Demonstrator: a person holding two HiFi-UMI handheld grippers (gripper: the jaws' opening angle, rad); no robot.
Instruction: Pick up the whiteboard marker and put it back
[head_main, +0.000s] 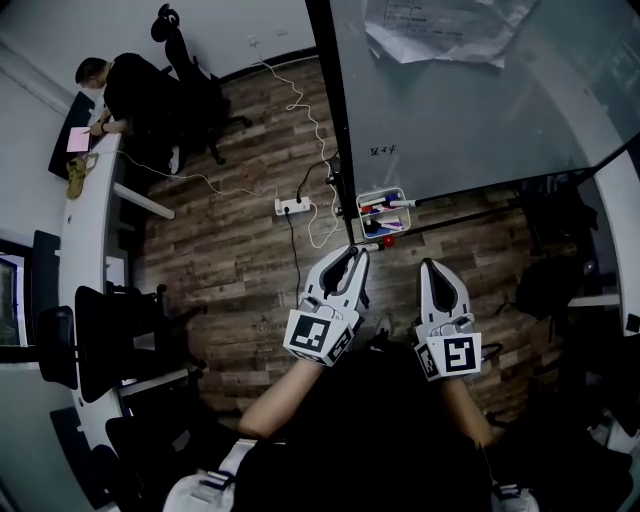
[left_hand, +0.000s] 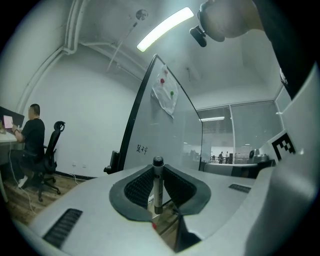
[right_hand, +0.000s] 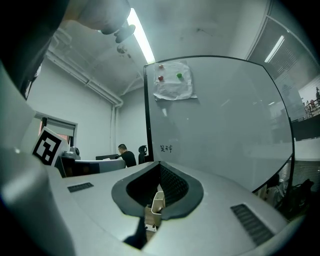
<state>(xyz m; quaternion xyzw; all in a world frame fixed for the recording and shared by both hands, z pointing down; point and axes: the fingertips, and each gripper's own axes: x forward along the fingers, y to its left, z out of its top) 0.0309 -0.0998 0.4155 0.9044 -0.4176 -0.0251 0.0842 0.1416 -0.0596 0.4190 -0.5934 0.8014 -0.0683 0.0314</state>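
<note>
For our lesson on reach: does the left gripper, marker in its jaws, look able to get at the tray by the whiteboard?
Probably yes. The left gripper, holding the marker, points at the tray from close by, and nothing stands between them; the right gripper is off to the side.

Left tongs (left_hand: 158, 170) clamped on upright whiteboard marker (left_hand: 158, 190), whiteboard (left_hand: 165, 132) ahead, person (left_hand: 33, 134) seated far left

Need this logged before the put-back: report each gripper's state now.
Left gripper: closed on the whiteboard marker.
Right gripper: closed, nothing between its jaws.
</note>
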